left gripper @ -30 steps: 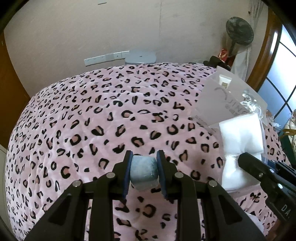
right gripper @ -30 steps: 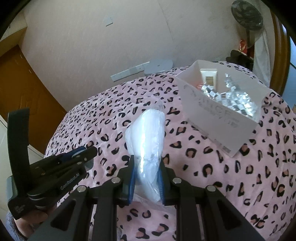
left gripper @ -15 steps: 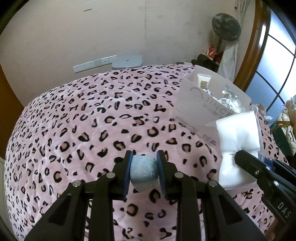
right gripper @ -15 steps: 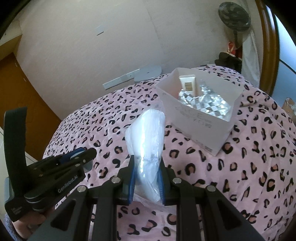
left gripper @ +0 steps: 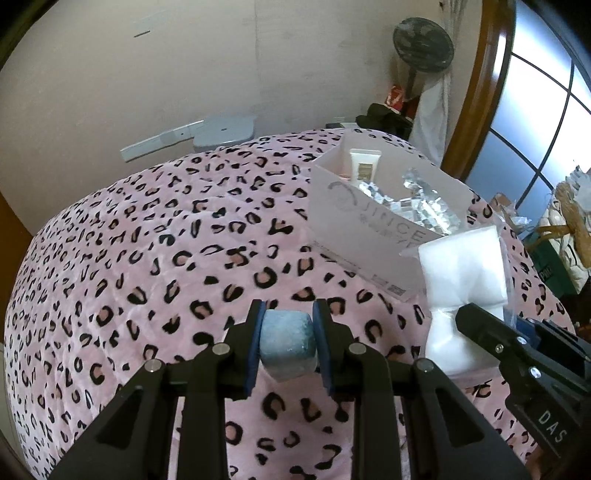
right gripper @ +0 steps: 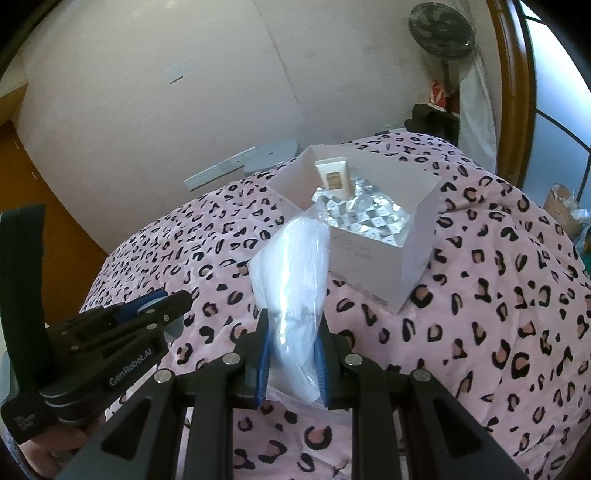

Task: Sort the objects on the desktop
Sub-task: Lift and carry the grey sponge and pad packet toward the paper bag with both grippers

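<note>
My left gripper (left gripper: 288, 332) is shut on a grey-blue cube (left gripper: 288, 349) and holds it above the leopard-print cloth. My right gripper (right gripper: 291, 347) is shut on a white pack in a clear plastic bag (right gripper: 291, 273); the pack also shows in the left wrist view (left gripper: 461, 280). A white open box (right gripper: 369, 254) stands ahead of the pack and holds a cream tube (right gripper: 334, 177) and silver foil packets (right gripper: 369, 218). In the left wrist view the box (left gripper: 369, 236) is ahead to the right. The left gripper shows at the left in the right wrist view (right gripper: 159, 306).
The pink leopard-print cloth (left gripper: 147, 258) covers the whole surface. A grey flat device (left gripper: 221, 129) lies at its far edge by the wall. A fan (right gripper: 439, 33) and a wooden window frame (left gripper: 480, 88) stand at the right. Clutter lies beyond the right edge.
Both grippers have moved closer to the white box while keeping their loads. The box now sits nearer and more central in both views.
</note>
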Available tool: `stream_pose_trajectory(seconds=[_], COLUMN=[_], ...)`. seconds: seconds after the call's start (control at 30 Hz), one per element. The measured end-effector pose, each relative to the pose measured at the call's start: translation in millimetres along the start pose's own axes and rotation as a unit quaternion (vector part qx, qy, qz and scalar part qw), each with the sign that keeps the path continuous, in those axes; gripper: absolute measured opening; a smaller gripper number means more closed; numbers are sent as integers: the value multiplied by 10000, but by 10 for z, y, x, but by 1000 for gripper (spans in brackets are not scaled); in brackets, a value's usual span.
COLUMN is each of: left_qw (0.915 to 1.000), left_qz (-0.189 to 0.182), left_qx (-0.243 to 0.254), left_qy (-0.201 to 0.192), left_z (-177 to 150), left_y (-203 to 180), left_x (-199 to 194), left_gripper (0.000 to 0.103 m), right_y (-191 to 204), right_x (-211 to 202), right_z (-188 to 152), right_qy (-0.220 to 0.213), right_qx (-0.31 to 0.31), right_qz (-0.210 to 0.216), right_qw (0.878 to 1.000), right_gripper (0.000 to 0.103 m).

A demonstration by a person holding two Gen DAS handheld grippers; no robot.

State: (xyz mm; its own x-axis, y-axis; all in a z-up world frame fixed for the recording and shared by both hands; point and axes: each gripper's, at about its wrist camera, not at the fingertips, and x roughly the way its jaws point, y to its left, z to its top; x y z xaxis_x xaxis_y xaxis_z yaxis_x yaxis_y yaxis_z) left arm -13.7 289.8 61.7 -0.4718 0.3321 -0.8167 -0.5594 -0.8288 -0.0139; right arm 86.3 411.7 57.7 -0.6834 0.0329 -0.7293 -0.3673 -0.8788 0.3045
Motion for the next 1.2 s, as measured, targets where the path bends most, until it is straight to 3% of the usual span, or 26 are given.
stream_pose_trajectory(seconds=[1.2], left_qw=[9978], left_qz=[-344], left_qx=[568], left_qy=[44], left_z=[370], left_y=[-508], left_x=[370], left_gripper=[27], right_y=[-381], right_x=[32], right_z=[231], right_qy=[-142], right_qx=[160], right_qz=[-498], right_qw=[9985], right_gripper=[21])
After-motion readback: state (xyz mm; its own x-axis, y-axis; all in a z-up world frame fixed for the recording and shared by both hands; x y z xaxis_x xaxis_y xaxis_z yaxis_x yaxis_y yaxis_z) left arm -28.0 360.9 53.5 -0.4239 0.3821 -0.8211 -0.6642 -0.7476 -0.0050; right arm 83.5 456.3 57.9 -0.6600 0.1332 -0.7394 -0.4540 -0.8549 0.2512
